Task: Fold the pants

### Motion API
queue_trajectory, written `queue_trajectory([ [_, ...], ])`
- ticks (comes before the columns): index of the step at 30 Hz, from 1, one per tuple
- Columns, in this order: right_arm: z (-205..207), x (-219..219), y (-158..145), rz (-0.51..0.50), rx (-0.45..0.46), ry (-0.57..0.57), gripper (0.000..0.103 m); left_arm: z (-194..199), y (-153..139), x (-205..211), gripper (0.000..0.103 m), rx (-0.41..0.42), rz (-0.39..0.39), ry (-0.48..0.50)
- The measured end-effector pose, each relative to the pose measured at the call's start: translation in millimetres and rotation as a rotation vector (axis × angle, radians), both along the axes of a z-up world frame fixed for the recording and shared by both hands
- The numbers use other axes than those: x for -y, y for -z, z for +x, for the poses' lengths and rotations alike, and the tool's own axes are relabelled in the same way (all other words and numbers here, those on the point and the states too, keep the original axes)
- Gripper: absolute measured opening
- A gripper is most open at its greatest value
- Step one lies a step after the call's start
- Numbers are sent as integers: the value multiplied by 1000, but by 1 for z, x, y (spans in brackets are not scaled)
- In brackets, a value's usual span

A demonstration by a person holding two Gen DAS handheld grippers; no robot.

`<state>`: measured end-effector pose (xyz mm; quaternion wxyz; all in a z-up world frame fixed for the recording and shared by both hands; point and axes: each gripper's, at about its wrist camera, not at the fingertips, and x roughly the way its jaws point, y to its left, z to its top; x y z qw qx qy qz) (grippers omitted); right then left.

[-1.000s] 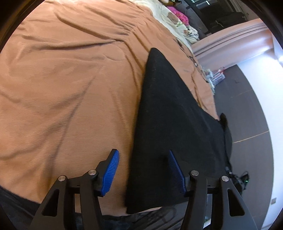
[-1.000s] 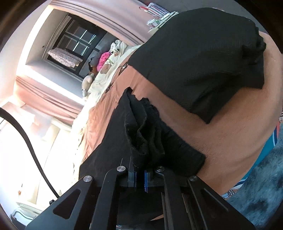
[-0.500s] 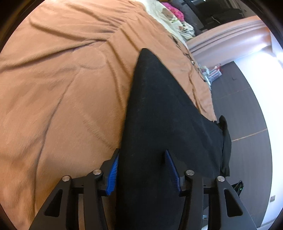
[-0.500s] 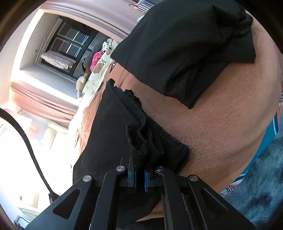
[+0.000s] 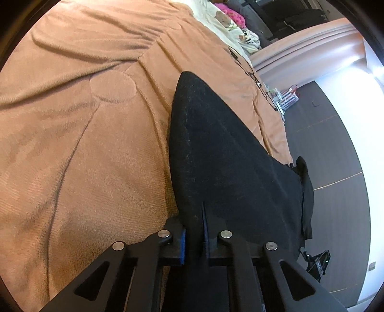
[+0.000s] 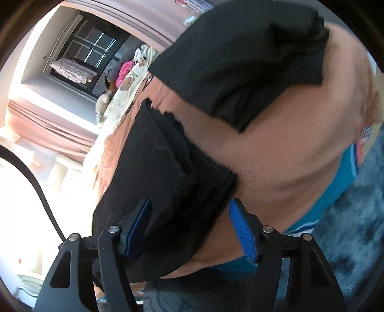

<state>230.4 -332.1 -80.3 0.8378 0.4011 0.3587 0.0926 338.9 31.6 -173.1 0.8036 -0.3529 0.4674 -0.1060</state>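
Black pants [image 5: 223, 153] lie stretched along the edge of a bed covered by an orange-brown blanket [image 5: 79, 124]. My left gripper [image 5: 194, 236] is shut on the near end of the pants, with the cloth pinched between its blue pads. In the right wrist view the pants [image 6: 163, 172] lie bunched on the blanket [image 6: 283, 153]. My right gripper [image 6: 189, 225] is open, its blue pads on either side of the bunched end, not squeezing it.
A second black garment [image 6: 240, 62] lies on the blanket beyond the pants. Cream bedding and a pink item [image 5: 230, 19] sit at the bed's far end. Dark floor [image 5: 336, 148] runs along the bed's right side. A blue sheet edge [image 6: 340, 182] and grey rug [image 6: 355, 240] lie below the bed edge.
My left gripper moved onto the pants' end and closed on it. My right gripper opened and released the bunched cloth.
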Motion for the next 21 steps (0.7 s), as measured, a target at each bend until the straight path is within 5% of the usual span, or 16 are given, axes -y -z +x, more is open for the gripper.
queue_trajectory([
  [4,12,-10,-6,-24,2,11,63,0,-5,-1,9,0,17,-7],
  [5,13,-10,-9,-28,4,25,58,-1,-7,-2,9,4,23,-12],
  [7,14,-9,-8,-23,-5,27,32,-1,-13,-1,9,18,42,-20],
  [10,12,-9,-11,-3,10,29,20,-2,-18,0,9,19,69,-19],
  [21,-6,-24,-12,-27,34,41,17,-5,-32,-13,8,46,80,-11],
])
